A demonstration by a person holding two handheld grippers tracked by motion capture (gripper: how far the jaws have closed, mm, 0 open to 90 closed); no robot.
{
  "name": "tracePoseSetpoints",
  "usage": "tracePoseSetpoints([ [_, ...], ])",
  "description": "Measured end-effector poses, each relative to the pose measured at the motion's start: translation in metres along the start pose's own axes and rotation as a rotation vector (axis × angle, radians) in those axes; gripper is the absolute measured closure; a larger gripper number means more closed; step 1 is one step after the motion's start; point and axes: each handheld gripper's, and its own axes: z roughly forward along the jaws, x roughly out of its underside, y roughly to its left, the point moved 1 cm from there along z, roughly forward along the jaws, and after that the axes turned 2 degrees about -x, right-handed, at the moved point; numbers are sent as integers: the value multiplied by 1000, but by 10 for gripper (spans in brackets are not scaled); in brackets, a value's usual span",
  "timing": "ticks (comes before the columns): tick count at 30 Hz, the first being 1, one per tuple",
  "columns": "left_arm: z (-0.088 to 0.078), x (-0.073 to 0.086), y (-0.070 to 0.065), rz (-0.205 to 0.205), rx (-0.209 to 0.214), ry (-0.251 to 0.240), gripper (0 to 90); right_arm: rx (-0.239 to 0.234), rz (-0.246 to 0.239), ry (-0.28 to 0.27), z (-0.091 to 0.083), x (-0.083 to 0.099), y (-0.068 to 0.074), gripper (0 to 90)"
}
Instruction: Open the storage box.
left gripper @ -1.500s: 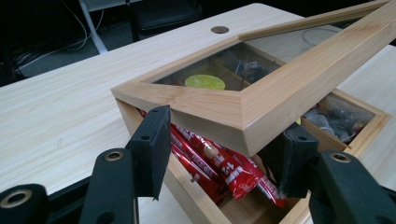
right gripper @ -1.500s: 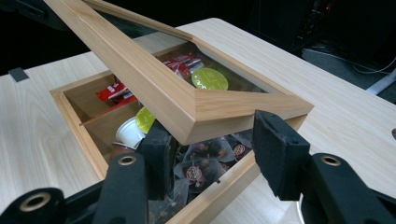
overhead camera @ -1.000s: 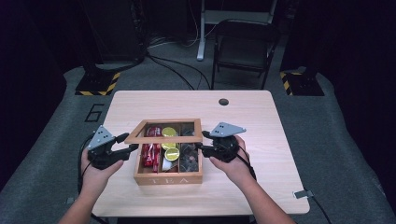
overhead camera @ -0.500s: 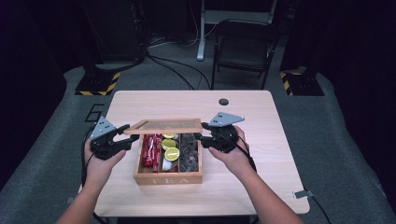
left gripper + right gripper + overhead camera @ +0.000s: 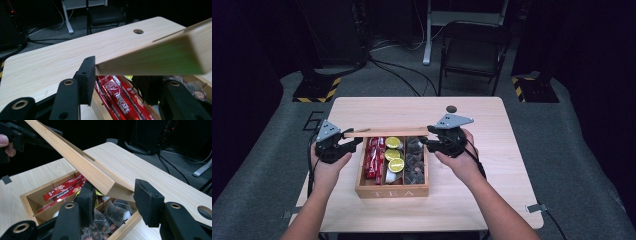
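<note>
Fingers of your left gripper (image 5: pixel 353 143) have just been closing on the lid (image 5: pixel 384 133), and your right gripper (image 5: pixel 426 141) clamps its other end. It's raised above the tea box (image 5: pixel 392 191); setting it on the bench (image 5: pixel 492 165) remains.

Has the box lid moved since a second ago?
Yes. The lid lay flat over the tea box; now it is tipped up at the box's far edge, leaving the compartments uncovered.

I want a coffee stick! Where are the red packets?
In the high view, the red packets lie in the left compartment of the wooden tea box, beside the yellow-lidded cups and under the raised lid.
</note>
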Motion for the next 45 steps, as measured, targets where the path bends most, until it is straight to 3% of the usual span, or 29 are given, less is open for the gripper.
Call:
tracePoseSetpoints([
  [4, 6, 7, 6, -44, 15, 19, 590, 6, -2, 6, 1, -1, 0, 520],
  [16, 12, 8, 9, 4, 13, -7, 595, 29, 5, 10, 4, -2, 1, 518],
  [21, 18, 7, 9, 29, 6, 11, 576, 43, 14, -1, 5, 0, 2, 519],
  [34, 20, 4, 12, 17, 8, -2, 584, 84, 49, -18, -5, 24, 14, 491],
  [45, 15, 1, 10, 36, 1, -7, 597, 61, 69, -14, 2, 40, 23, 472],
])
